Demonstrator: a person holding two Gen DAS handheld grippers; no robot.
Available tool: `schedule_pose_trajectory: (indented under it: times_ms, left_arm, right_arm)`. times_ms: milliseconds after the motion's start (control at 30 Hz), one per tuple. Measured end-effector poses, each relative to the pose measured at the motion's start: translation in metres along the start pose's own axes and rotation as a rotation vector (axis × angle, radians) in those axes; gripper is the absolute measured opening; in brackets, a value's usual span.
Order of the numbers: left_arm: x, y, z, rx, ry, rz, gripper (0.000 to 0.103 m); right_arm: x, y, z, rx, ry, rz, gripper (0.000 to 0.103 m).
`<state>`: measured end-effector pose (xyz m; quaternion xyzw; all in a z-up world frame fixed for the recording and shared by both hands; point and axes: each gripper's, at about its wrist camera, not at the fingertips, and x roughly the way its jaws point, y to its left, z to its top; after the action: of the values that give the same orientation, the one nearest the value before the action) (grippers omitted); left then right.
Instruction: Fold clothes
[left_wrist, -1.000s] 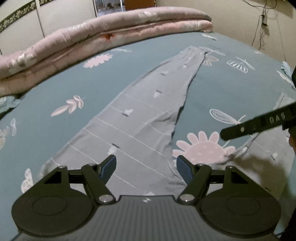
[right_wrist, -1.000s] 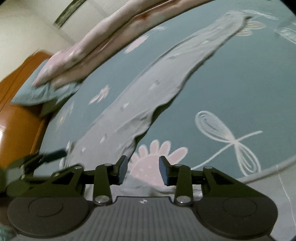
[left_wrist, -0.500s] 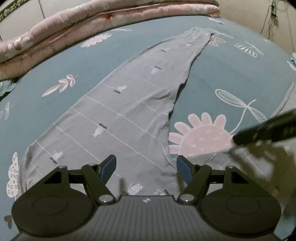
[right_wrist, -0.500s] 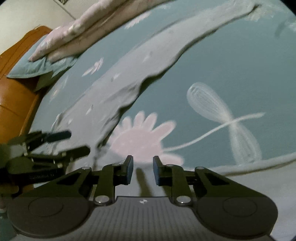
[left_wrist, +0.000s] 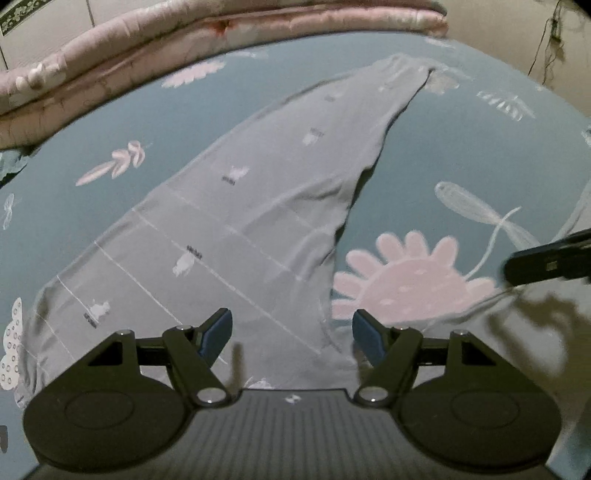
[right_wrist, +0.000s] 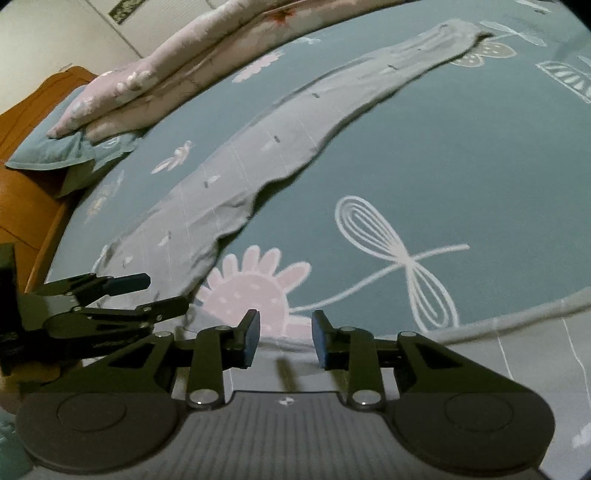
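Grey pants (left_wrist: 236, 229) lie spread flat on the teal bedsheet (left_wrist: 461, 147), legs apart in a V. One leg runs away from the grippers toward the pink quilt (left_wrist: 221, 22) at the far edge; long axis goes from the waist near the cameras up and right to the cuff. The other leg goes off to the right, only its edge showing in the right wrist view, low right. The crotch sits just ahead of both grippers, by the pink flower print (right_wrist: 255, 291).

Left gripper (left_wrist: 291, 332): jaws wide apart, nothing between them, hanging low over the waist/crotch fabric, shadow close beneath. Whether the tips touch the cloth is not clear.

Right gripper (right_wrist: 285, 338): jaws part-way apart and opening, nothing pinched; fabric below them, not gripped. It sits just right of the left one, over the crotch end of the right-hand leg.

Judgement: fold not started, still at the grasp stage. The far-running leg lies straight ahead of the left gripper, so the left is nearer to it. The right is nearer the other leg. Likely next step: pinch at the waist/crotch, then bring one leg over the other along that long axis.
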<state>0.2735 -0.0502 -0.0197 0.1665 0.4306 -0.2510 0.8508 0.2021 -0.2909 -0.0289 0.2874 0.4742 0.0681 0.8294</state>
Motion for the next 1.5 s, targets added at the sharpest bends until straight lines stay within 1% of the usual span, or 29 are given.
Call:
schedule_pose_trajectory:
  times_ms: [67, 167, 233, 300, 400, 433, 500, 600, 667, 733, 833, 867, 933, 1000, 1067, 1133, 1233, 1333, 1433, 1500]
  left_arm:
    - [-0.003, 0.002, 0.005, 0.01, -0.011, 0.022, 0.073]
    - [0.004, 0.008, 0.017, 0.026, -0.016, 0.06, 0.073]
    - [0.011, 0.013, 0.031, 0.03, -0.035, 0.051, 0.072]
    - [0.02, 0.014, 0.048, 0.048, -0.07, 0.032, 0.072]
    - [0.044, 0.009, 0.077, 0.087, -0.105, 0.051, 0.072]
    - [0.054, 0.007, 0.085, 0.09, -0.102, 0.056, 0.072]
    - [0.074, 0.004, 0.096, 0.084, -0.078, 0.037, 0.072]
    - [0.094, -0.007, 0.098, 0.103, -0.028, -0.028, 0.072]
    - [0.102, -0.019, 0.094, 0.122, -0.021, -0.045, 0.072]
    - [0.099, -0.023, 0.095, 0.123, -0.04, -0.069, 0.072]
    - [0.083, -0.018, 0.098, 0.108, -0.054, -0.146, 0.073]
    - [0.076, -0.015, 0.098, 0.108, -0.071, -0.145, 0.074]
    - [0.066, -0.007, 0.097, 0.111, -0.102, -0.109, 0.075]
    - [0.066, 0.001, 0.097, 0.107, -0.109, -0.05, 0.076]
    - [0.076, 0.007, 0.1, 0.075, -0.086, -0.008, 0.075]
    - [0.09, 0.008, 0.102, 0.048, -0.05, -0.04, 0.075]
    - [0.105, -0.007, 0.106, 0.098, -0.042, -0.054, 0.075]
    - [0.113, -0.028, 0.106, 0.16, -0.037, -0.032, 0.075]
    - [0.108, -0.031, 0.112, 0.18, -0.049, -0.033, 0.074]
    - [0.091, -0.024, 0.114, 0.152, -0.067, -0.068, 0.075]
  right_arm:
    - [0.004, 0.002, 0.001, -0.009, 0.002, 0.026, 0.035]
    - [0.014, 0.005, -0.003, -0.027, 0.033, 0.049, 0.035]
    - [0.021, 0.007, -0.01, -0.031, 0.056, 0.033, 0.035]
    - [0.021, 0.007, -0.016, -0.024, 0.053, 0.033, 0.035]
    - [0.018, 0.004, -0.02, 0.0, 0.05, 0.038, 0.036]
    - [0.016, 0.004, -0.02, 0.007, 0.048, 0.029, 0.036]
    - [0.012, 0.003, -0.022, 0.014, 0.046, 0.011, 0.036]
    - [0.005, 0.003, -0.026, 0.022, 0.037, -0.018, 0.037]
    - [0.0, 0.0, -0.028, 0.033, 0.031, -0.027, 0.04]
    - [-0.002, -0.003, -0.029, 0.049, 0.024, -0.033, 0.04]
    - [-0.008, -0.004, -0.03, 0.058, 0.01, -0.045, 0.04]
    - [-0.011, -0.005, -0.03, 0.061, 0.004, -0.049, 0.04]
    - [-0.015, -0.006, -0.03, 0.067, -0.008, -0.06, 0.04]
    - [-0.018, -0.009, -0.029, 0.076, -0.015, -0.073, 0.04]
    - [-0.02, -0.011, -0.03, 0.085, -0.021, -0.078, 0.041]
    - [-0.02, -0.012, -0.031, 0.09, -0.02, -0.087, 0.041]
    - [-0.022, -0.011, -0.033, 0.091, -0.015, -0.103, 0.041]
    - [-0.028, -0.008, -0.035, 0.091, -0.017, -0.115, 0.041]
    - [-0.033, -0.009, -0.036, 0.094, -0.03, -0.13, 0.041]
    - [-0.036, -0.012, -0.035, 0.105, -0.04, -0.131, 0.042]
